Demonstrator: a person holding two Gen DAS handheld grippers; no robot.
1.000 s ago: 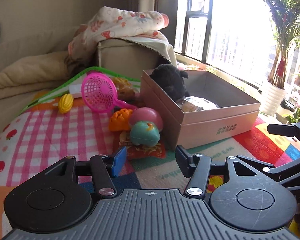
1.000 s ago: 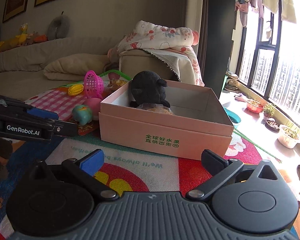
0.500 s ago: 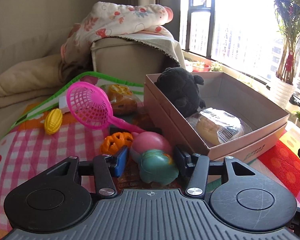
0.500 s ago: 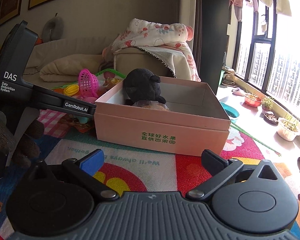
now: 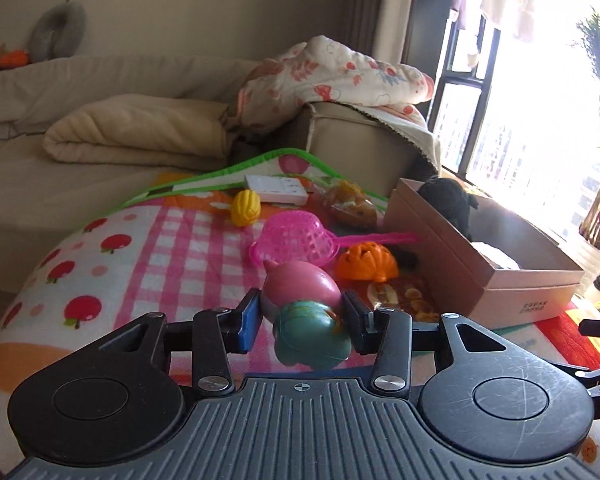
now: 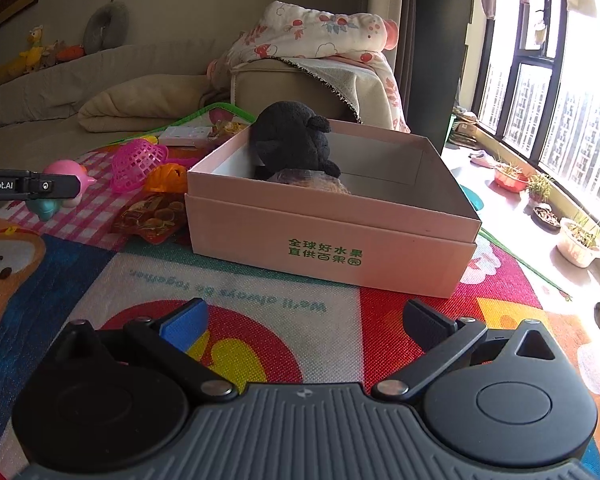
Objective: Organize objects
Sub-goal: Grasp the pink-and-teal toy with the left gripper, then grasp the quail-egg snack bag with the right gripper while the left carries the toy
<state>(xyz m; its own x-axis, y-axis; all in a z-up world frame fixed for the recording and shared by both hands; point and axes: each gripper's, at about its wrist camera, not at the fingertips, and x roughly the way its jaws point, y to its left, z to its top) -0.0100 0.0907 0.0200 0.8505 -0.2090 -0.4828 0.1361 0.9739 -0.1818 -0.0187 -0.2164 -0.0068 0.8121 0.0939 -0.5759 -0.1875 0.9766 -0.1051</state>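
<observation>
My left gripper (image 5: 300, 318) is shut on a pink and teal toy (image 5: 306, 312), which fills the gap between the pads; it also shows in the right wrist view (image 6: 62, 184), held off the mat. A pink cardboard box (image 6: 332, 236) stands on the play mat and holds a black plush (image 6: 292, 140) and a wrapped snack (image 6: 312, 180). The box also shows in the left wrist view (image 5: 480, 272). My right gripper (image 6: 302, 324) is open and empty, low over the mat in front of the box.
On the checked mat lie a pink toy strainer (image 5: 296, 240), an orange toy (image 5: 366, 266), a yellow corn toy (image 5: 245, 207), a red snack packet (image 6: 152, 216), a bagged snack (image 5: 348, 202) and a white power strip (image 5: 278, 190). A sofa with blankets (image 5: 140, 136) is behind.
My left gripper has closed on the pink and teal toy and lifted it, swinging left away from the box. My right gripper has stayed open and nearly still.
</observation>
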